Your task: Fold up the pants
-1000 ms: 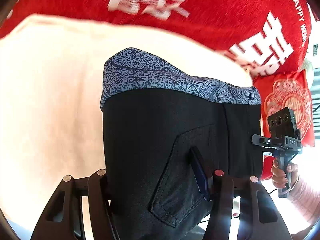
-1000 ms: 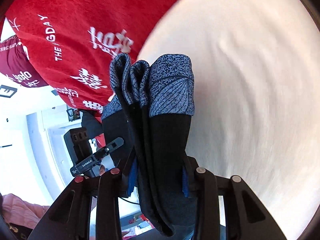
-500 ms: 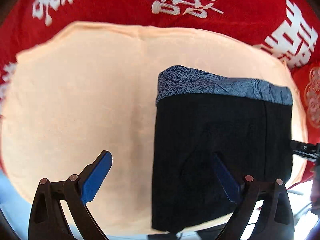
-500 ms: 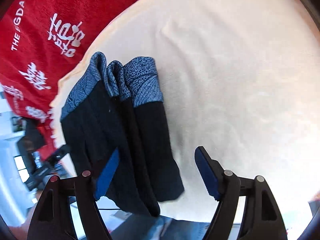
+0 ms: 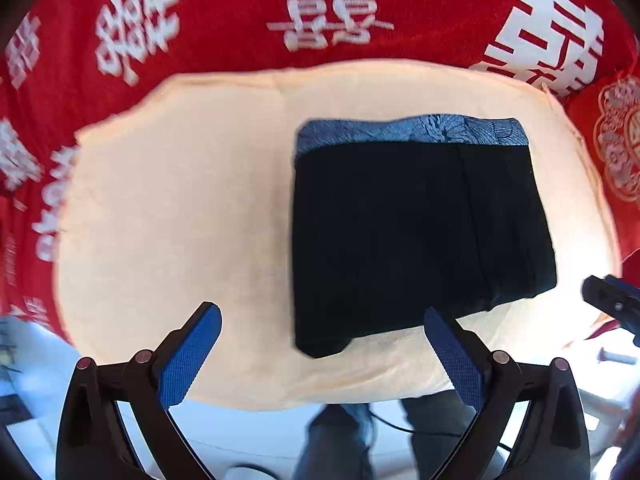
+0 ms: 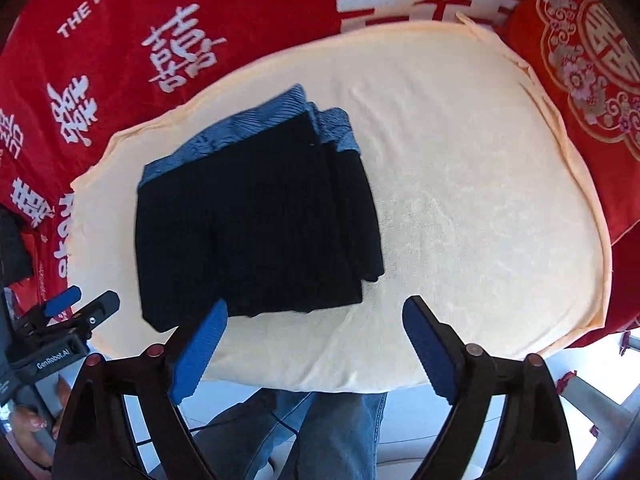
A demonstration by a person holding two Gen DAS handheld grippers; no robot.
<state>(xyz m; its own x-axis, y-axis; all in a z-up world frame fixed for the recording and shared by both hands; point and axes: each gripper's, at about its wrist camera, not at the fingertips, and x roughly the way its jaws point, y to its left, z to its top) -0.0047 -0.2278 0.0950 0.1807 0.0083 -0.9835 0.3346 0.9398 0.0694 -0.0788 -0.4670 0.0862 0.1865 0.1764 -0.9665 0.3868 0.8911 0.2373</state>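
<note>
Above folded pants (image 5: 416, 232): both hand-held grippers down-pointed, agape.

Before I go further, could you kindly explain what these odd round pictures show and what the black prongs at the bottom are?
Each picture comes from a fisheye camera on a handheld gripper, looking along its two fingers. A person holds one in each hand. The left gripper and the right gripper are both open, their jaws have just been opening, and nothing is between them. Below lie folded black pants with a blue patterned waistband, resting on a cream towel spread over a red cloth with white characters. Nothing is held.
</note>
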